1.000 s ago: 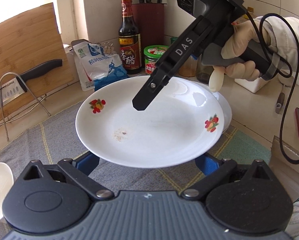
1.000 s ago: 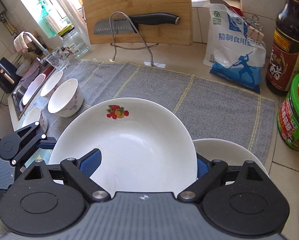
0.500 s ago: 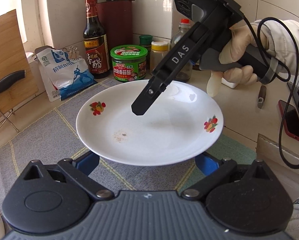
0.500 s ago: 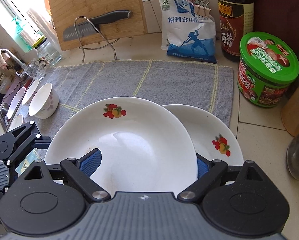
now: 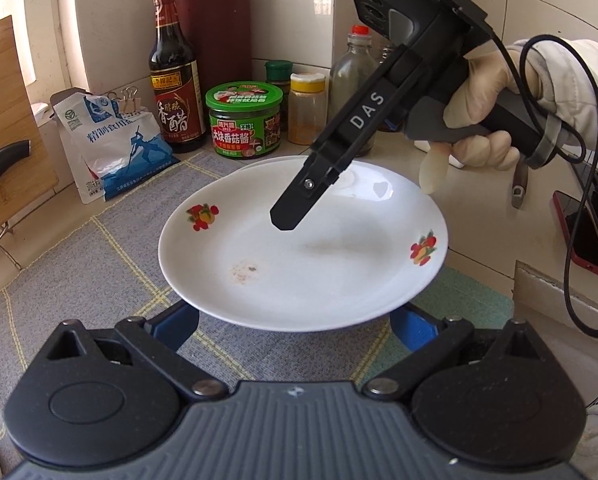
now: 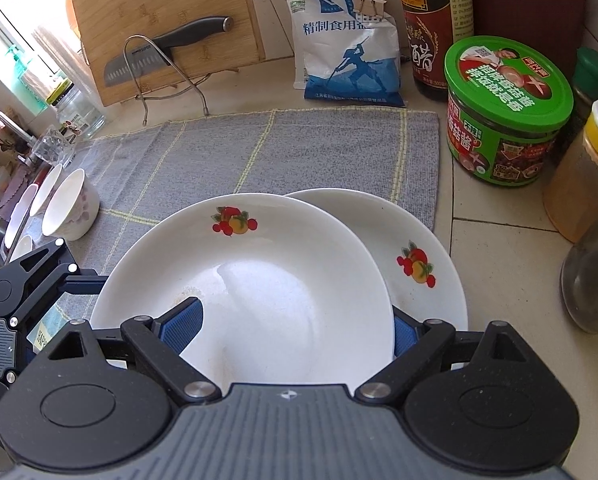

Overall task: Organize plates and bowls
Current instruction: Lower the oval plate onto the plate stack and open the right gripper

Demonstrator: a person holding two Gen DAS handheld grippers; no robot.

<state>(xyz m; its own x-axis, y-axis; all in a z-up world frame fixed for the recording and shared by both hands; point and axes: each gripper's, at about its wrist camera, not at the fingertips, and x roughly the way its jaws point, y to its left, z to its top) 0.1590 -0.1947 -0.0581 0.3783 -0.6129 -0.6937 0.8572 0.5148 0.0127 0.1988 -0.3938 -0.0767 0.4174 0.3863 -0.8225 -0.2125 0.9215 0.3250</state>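
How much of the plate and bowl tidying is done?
Looks done: one resting plate with fruit print lies at the corner of the grey mat. In hand: the left gripper and right gripper both grip a matching carried plate, partly over the resting one and not yet set down. Left: the bowls by the sink are still ungathered.

So the white plate [image 5: 303, 256] with the fruit prints sat raised over the grey cloth [image 5: 99, 280], its near rim above the left gripper [image 5: 295, 322] and its blue pads. The right gripper [image 5: 287, 220], in a gloved hand [image 5: 479, 120], reached in over the plate from the right. Vinegar bottle [image 5: 173, 76], green-lidded jar [image 5: 245, 120] and a salt bag [image 5: 115, 148] lined the back of the table.
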